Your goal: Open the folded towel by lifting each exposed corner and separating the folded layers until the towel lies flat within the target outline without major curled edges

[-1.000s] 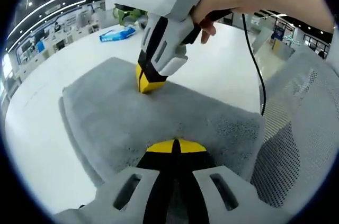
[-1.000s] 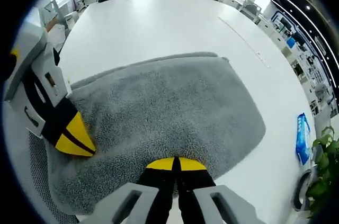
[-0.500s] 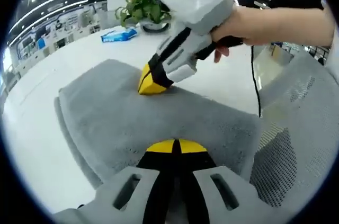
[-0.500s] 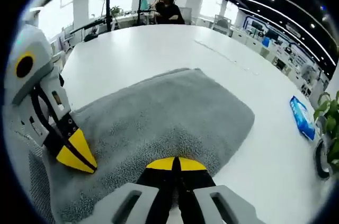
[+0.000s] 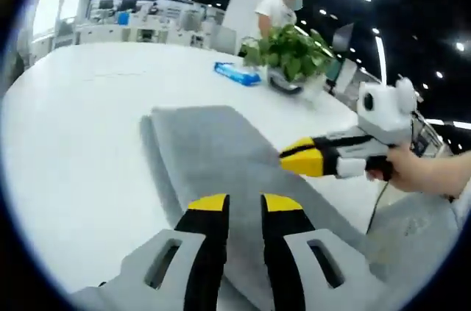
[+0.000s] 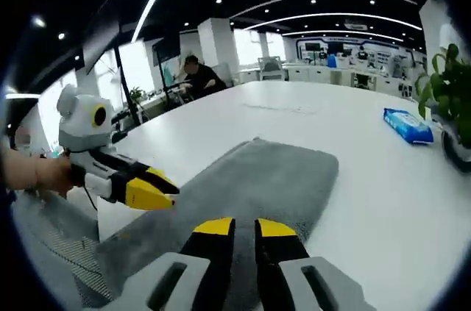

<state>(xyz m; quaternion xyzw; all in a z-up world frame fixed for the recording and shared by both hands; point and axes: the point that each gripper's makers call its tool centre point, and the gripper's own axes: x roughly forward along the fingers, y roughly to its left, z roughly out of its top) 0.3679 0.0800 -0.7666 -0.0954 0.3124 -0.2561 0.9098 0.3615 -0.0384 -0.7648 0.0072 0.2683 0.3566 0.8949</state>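
We see the towel (image 5: pixel 213 149) folded on the bench (image 5: pixel 73 120) | left tool (image 5: pixel 244 203) slightly parted, empty | right tool (image 6: pixel 245 226) slightly parted, empty

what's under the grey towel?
The grey towel lies on the white table, with a lower folded layer showing along its edge. Any target outline beneath is covered.

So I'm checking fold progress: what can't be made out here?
- Towel near edge: left gripper view, behind the left gripper.
- Towel's near corners: right gripper view, cut off behind the right gripper.
- Layer count: both views, too low an angle.
- Target outline: not discernible on the table.
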